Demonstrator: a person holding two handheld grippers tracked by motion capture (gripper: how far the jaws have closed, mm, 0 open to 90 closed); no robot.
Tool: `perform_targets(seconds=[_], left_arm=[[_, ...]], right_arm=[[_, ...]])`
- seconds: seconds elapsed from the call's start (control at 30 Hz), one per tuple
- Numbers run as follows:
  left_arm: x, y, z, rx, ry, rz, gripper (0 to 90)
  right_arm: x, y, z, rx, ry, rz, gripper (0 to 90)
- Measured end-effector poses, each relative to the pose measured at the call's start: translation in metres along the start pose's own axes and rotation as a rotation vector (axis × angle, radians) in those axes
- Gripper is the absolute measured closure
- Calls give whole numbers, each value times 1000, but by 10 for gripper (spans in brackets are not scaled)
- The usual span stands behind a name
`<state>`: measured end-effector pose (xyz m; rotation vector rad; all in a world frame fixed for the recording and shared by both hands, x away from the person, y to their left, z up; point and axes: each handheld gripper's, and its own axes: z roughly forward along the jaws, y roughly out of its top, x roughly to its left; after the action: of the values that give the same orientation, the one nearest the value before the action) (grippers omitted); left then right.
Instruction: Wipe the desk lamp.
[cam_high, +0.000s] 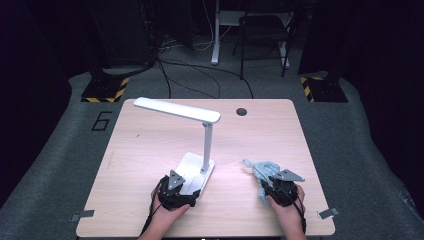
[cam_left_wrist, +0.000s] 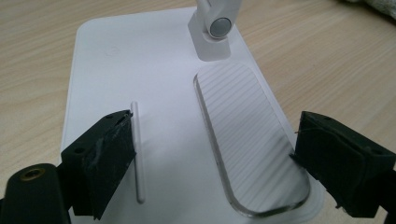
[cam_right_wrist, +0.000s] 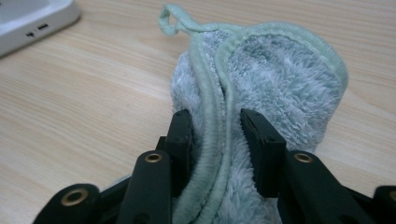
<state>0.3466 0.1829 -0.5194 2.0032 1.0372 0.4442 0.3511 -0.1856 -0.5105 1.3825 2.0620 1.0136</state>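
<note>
Nearest the high camera, at the table's (cam_high: 150, 150) front edge: left gripper (cam_high: 176, 192), held in a hand (cam_high: 167, 215), set over the near end of the white desk lamp's base (cam_high: 192, 167). In the left gripper view, jaws spread wide, one over the middle of the base (cam_left_wrist: 154, 70) beside a thin raised line (cam_left_wrist: 137, 154), the other past its right rim, next to a ribbed oval panel (cam_left_wrist: 247, 135); pads pressing on nothing. Behind, lamp post (cam_high: 206, 147) upright, with the flat lamp head (cam_high: 175, 110) reaching back-left over the tabletop.

Further right, well apart from the lamp: pale green towel (cam_high: 262, 172), bunched on the bare wood. Right gripper (cam_high: 280, 187), also in a hand (cam_high: 290, 212), at the towel's near end. In the right gripper view, jaws drawn close and pinching a fold of the fluffy towel (cam_right_wrist: 280, 79) along its stitched hem, pads against the fabric on both sides. Small hanging loop (cam_right_wrist: 170, 23) lying at the far end.
</note>
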Motion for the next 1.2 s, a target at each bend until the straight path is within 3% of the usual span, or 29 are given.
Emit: perform_targets(seconds=[0.03,0.1,0.17,0.27,0.43,0.57,0.73,0.87,0.97,1.07,1.1,1.2], left_arm=[[2,0,-2,4,-15,-9,122],[5,-1,-5,-4,-25,-16,214],[8,-2,-6,-8,-45,-19,222],[7,-4,-7,-11,-44,1,216],[3,-6,-6,-35,-32,-12,217],[-3,-6,-5,-36,-28,-17,235],[-4,-5,-6,-27,-50,-14,234],[-9,-5,-5,-25,-66,-2,235],[-13,-5,-5,-17,-93,39,237],[-20,-5,-4,-2,-79,91,235],[-20,-5,-3,-13,-72,91,234],[-20,-5,-3,-12,-76,88,236]], right_arm=[[1,1,-1,-1,11,2,664],[7,3,-3,-22,39,6,666],[20,8,-7,-67,82,14,664],[29,11,-7,-82,110,-3,663],[54,17,-5,-85,168,-42,657],[72,23,1,-65,224,-38,652],[84,24,8,-26,232,-103,651],[87,27,22,-8,244,-69,651],[86,30,27,-11,247,-35,650],[84,34,35,-15,246,-5,645],[85,35,38,-22,242,15,643],[89,38,47,-29,220,14,633]])
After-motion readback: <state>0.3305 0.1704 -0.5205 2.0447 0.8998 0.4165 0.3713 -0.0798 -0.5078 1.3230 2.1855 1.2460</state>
